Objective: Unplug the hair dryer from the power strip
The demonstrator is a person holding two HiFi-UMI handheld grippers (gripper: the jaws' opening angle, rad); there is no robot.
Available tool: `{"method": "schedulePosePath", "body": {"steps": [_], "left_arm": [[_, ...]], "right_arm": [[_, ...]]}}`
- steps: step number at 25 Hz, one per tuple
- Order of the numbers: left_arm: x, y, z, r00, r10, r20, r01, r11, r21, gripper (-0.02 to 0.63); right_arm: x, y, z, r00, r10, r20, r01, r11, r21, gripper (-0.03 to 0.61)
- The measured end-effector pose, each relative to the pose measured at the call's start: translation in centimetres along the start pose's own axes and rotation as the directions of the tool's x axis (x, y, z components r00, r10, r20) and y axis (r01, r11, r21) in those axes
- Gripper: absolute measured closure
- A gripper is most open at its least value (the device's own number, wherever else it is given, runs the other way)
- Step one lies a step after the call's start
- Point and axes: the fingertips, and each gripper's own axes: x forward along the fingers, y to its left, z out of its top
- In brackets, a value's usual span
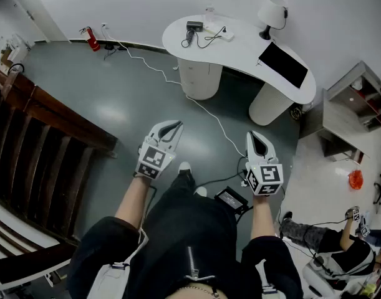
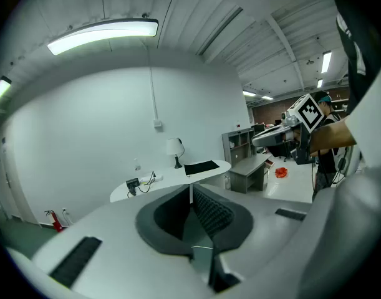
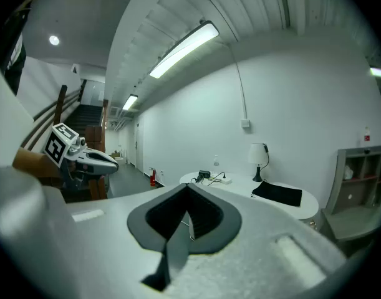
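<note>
On the white desk [image 1: 240,50], left end, a small dark hair dryer [image 1: 194,26] lies beside the white power strip [image 1: 223,35]; its plug is too small to resolve. Well short of the desk, the left gripper [image 1: 176,125] and right gripper [image 1: 253,134] are closed, empty.

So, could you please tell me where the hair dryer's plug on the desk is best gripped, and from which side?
Probably by the plug's body, where the black cord meets the power strip, not by the cord. The strip lies flat on the desk, so its sockets likely face up: come from above and pull upward. The plug's shape is too small to tell.
</note>
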Motion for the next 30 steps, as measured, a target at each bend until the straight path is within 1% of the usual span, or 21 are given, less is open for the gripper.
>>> {"method": "schedulePosePath", "body": {"steps": [3,6,10,17,22,30], "left_arm": [[0.1,-0.2,-0.1,1.0,-0.014,-0.008,0.014,1.0,0.008,0.591],[0.2,-0.2,-0.5,1.0,-0.02,-0.014,0.02,1.0,0.005,0.591],[0.7,-0.4,-0.5,1.0,-0.02,-0.015,0.02,1.0,0.001,0.591],[1.2,-0.7,-0.3,1.0,-0.02,-0.019,0.02,1.0,0.005,0.591],[1.3,-0.9,-0.4,0.999,-0.024,-0.028,0.024,1.0,0.006,0.591],[2.2,-1.0,-0.7,0.999,-0.03,-0.032,0.03,1.0,-0.001,0.591]], "right_arm": [[0.1,0.1,0.2,1.0,0.009,0.023,-0.01,1.0,0.03,0.575],[0.1,0.4,0.3,0.999,0.007,0.036,-0.007,1.0,0.022,0.574],[0.4,0.0,-0.4,1.0,0.007,0.009,-0.007,1.0,0.006,0.574],[0.7,-0.4,-0.2,1.0,0.012,0.003,-0.012,1.0,0.02,0.574],[1.0,0.0,-0.6,0.999,0.031,-0.007,-0.031,0.999,0.039,0.574],[1.7,0.4,-1.4,0.998,0.044,-0.036,-0.043,0.998,0.04,0.574]]}}
